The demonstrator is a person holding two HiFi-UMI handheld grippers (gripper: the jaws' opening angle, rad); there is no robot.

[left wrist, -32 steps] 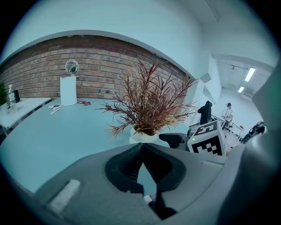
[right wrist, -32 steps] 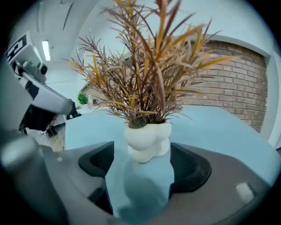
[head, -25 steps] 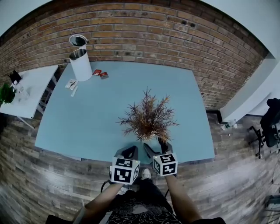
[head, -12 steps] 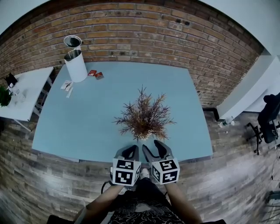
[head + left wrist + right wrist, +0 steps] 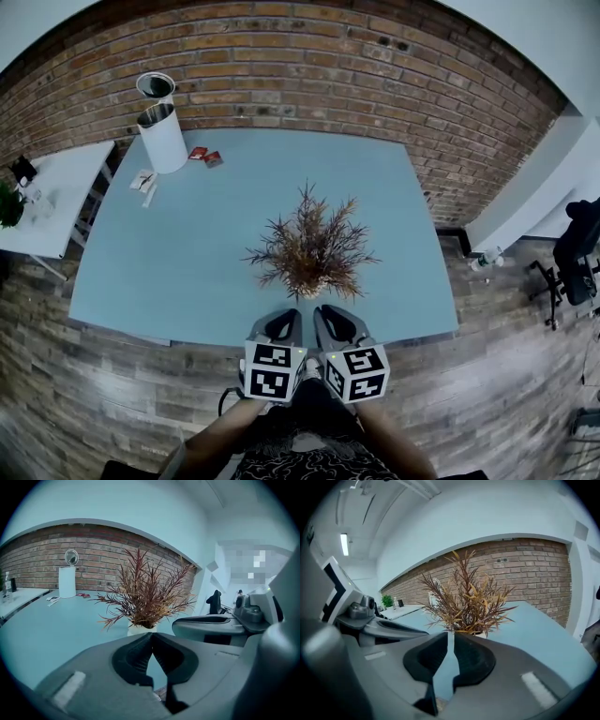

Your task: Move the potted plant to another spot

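A potted plant [image 5: 309,251] with spiky brown and reddish leaves stands on the light blue table [image 5: 187,253], near its front edge. Its small white pot [image 5: 140,629] shows under the leaves in the left gripper view. Both grippers hover side by side just in front of the plant, clear of it. My left gripper [image 5: 284,323] has its tips together and holds nothing. My right gripper [image 5: 330,319] has just been closing. Only a thin slit is left between its jaws and nothing is in it. Over the right gripper's jaws the plant [image 5: 471,602] fills the middle of that gripper's view.
A white cylinder [image 5: 161,131] with a round fan head stands at the table's far left corner, with small red items [image 5: 204,157] and papers [image 5: 143,181] beside it. A white side table [image 5: 52,202] is at the left, a dark chair [image 5: 577,253] at the right, brick wall behind.
My right gripper has drawn back from the pot towards the table's front edge, and its jaws have come from wide apart to nearly together. The plant and the left gripper have stayed put.
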